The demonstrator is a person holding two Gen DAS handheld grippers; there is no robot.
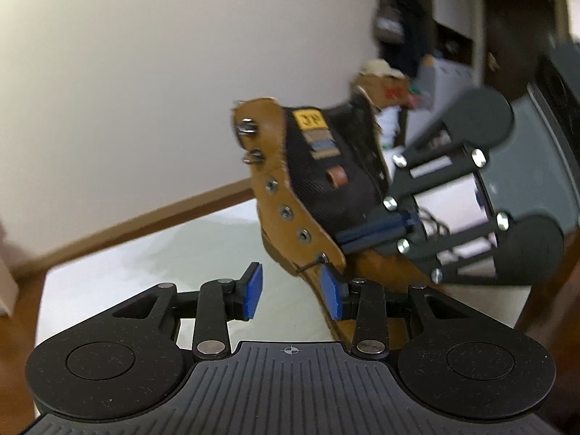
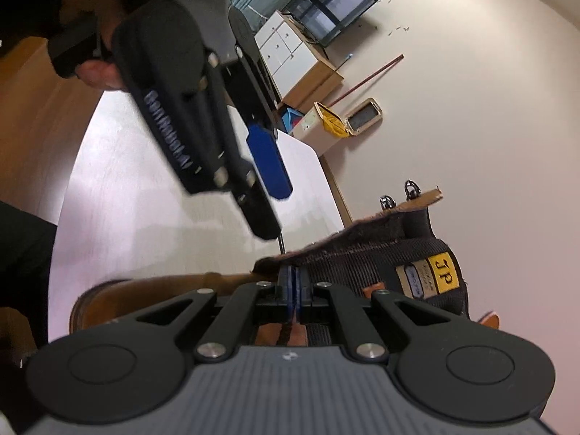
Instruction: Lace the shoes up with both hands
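Boot [image 1: 319, 181] sits beyond spread left fingers [image 1: 253, 290]; right fingers [image 2: 291, 290] pinch its tongue [image 2: 362, 253].

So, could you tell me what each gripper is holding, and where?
Right gripper is shut at the boot's eyelet flap, apparently pinching the lace just behind its tip; left gripper is open, holding nothing.

the right gripper [image 2: 292, 290] sits at six o'clock, its blue pads pressed together on the fuzzy edge of the boot's flap. the tan boot [image 2: 417, 272] lies on the white table [image 2: 119, 188], its black tongue with a yellow "jp" label [image 2: 445, 268] at four o'clock and two metal lace hooks [image 2: 409, 186] above it. the left gripper [image 2: 268, 166] reaches in from eleven o'clock, one blue pad visible, a hand [image 2: 98, 72] behind it. a thin dark lace end [image 2: 281, 243] shows below its tip.
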